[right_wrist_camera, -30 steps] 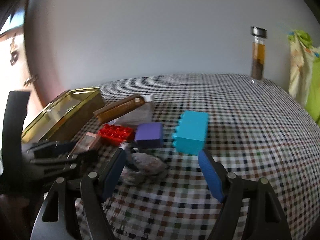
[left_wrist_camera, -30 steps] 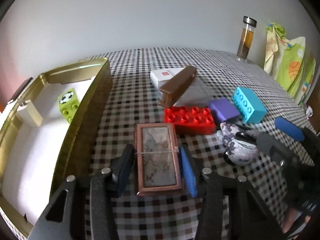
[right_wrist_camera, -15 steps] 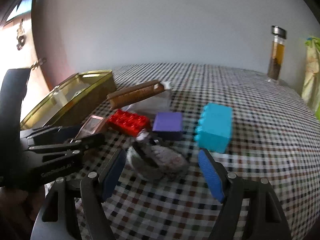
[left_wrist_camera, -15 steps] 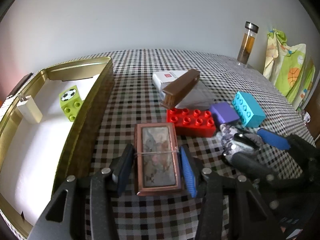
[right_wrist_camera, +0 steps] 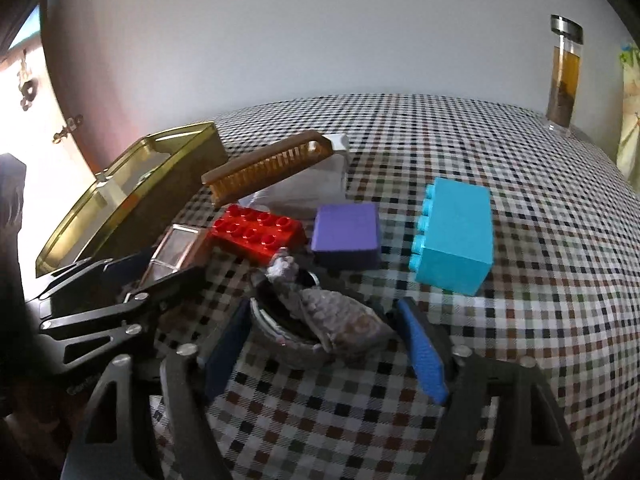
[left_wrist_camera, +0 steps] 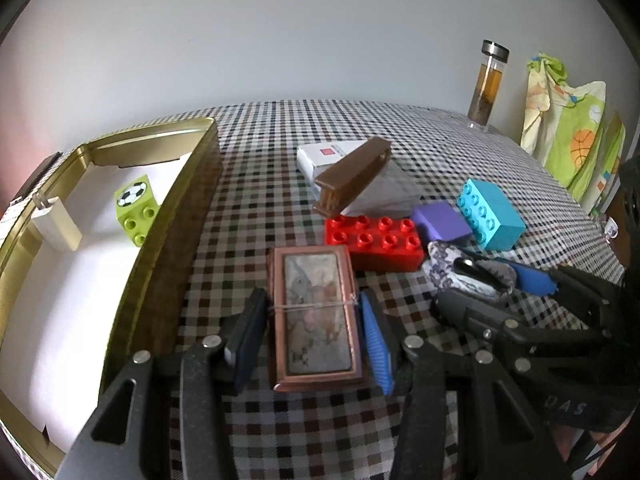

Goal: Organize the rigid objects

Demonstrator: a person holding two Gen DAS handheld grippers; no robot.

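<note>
Since the earlier frame the right gripper [right_wrist_camera: 320,340] has come forward and a little down over the patterned ceramic piece [right_wrist_camera: 332,316], and its jaws have just been closing, so the piece now lies between the pads, though I cannot see that they press on it yet. This piece, which looks like a small teapot or jar lying on its side, sits just in front of the red building brick [left_wrist_camera: 374,242], between it and the camera. To my judgement it is hard, glazed and slippery, heavier than the plastic bricks, and it can chip or roll, so the pads should take the round body at its widest part, not the thin spout or the rim. The left gripper [left_wrist_camera: 312,338] has not moved; its pads stand against the two long sides of the copper-framed flat case [left_wrist_camera: 314,312], just left of the red brick, and it seems pinched there. That case looks stiff and light, with a smooth front, so the long edges are the good place. The gold tin [left_wrist_camera: 176,216], further left of the red brick, already holds a green brick [left_wrist_camera: 136,208].
</note>
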